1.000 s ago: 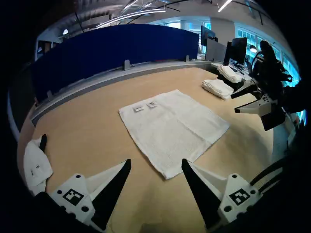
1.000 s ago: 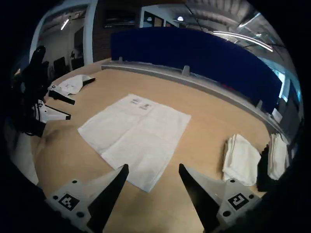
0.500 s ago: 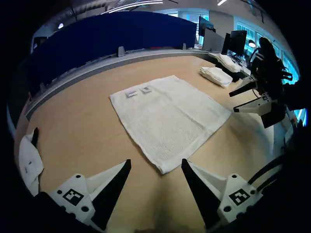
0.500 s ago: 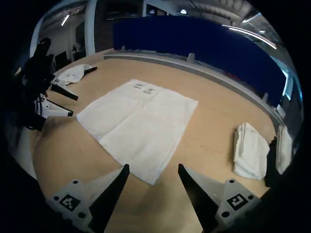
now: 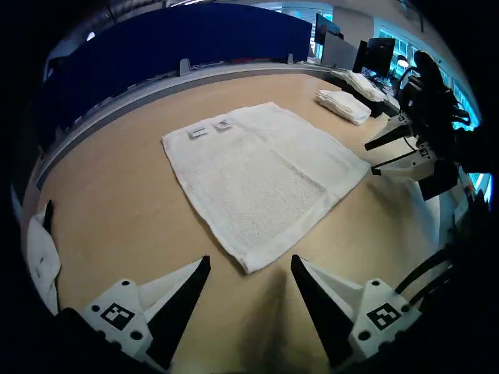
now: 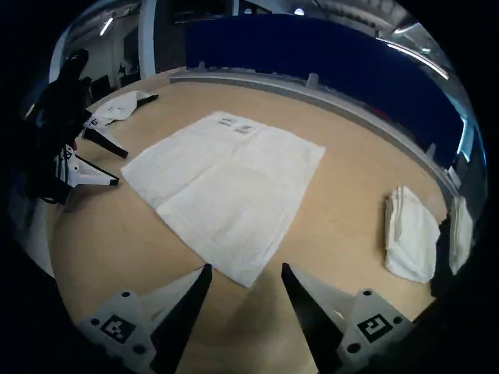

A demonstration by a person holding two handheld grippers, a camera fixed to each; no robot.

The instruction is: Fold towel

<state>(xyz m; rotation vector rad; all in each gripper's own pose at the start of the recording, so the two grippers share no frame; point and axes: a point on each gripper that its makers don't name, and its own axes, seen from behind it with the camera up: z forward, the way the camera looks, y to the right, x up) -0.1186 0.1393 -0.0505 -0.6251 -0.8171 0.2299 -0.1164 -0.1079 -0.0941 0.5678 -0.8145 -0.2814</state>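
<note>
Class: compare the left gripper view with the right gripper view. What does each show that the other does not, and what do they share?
Left gripper view: computer monitors past the wooden table. Right gripper view: a ceiling light strip above the blue partition. Both: the flat white towel, folded towels, that table and partition.

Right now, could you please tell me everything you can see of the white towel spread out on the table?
The white towel looks like terry cloth with a flat hemmed border. It lies unfolded and flat on the wooden table, faintly creased, with two small tags near its far edge. The open left gripper and the open right gripper each point at a near corner; neither grips it.
</note>
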